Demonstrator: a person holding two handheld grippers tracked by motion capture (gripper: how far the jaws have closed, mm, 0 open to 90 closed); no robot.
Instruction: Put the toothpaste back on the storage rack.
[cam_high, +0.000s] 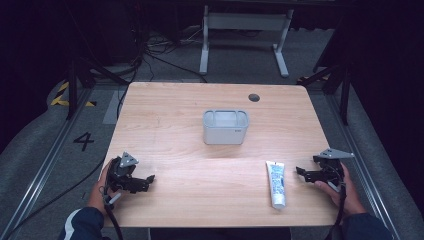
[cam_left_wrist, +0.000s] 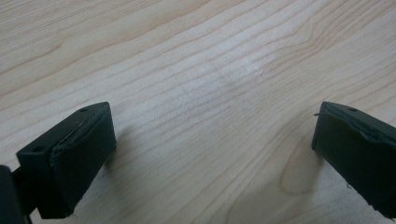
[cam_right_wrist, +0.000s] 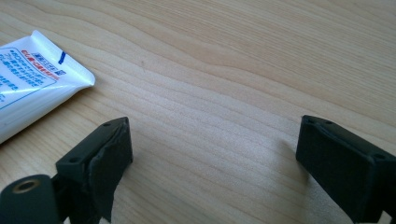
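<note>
Both tongs sit low at the near corners of a pale wooden table (cam_high: 170, 130), each held in a person's hand: the left gripper (cam_high: 142, 181) and the right gripper (cam_high: 303, 172), their black jaws spread wide with nothing between them. Bare woodgrain lies in the gap of the left gripper (cam_left_wrist: 212, 140), and the same goes for the right gripper (cam_right_wrist: 212, 149). A white tube (cam_high: 276, 183) with blue and red print lies flat just inward of the right gripper, well apart from the left one; its crimped end (cam_right_wrist: 70, 74) shows just beyond that gripper's jaw. Farther out, roughly midway between the two tongs, stands a grey bin (cam_high: 225, 127) with rounded corners, its inside looking empty. A dark round hole (cam_high: 254, 97) marks the tabletop beyond it. Grey carpet, tangled cables (cam_high: 145, 50), a white table frame (cam_high: 245, 30) and a floor marking "4" (cam_high: 83, 141) surround the table in a dark room.
</note>
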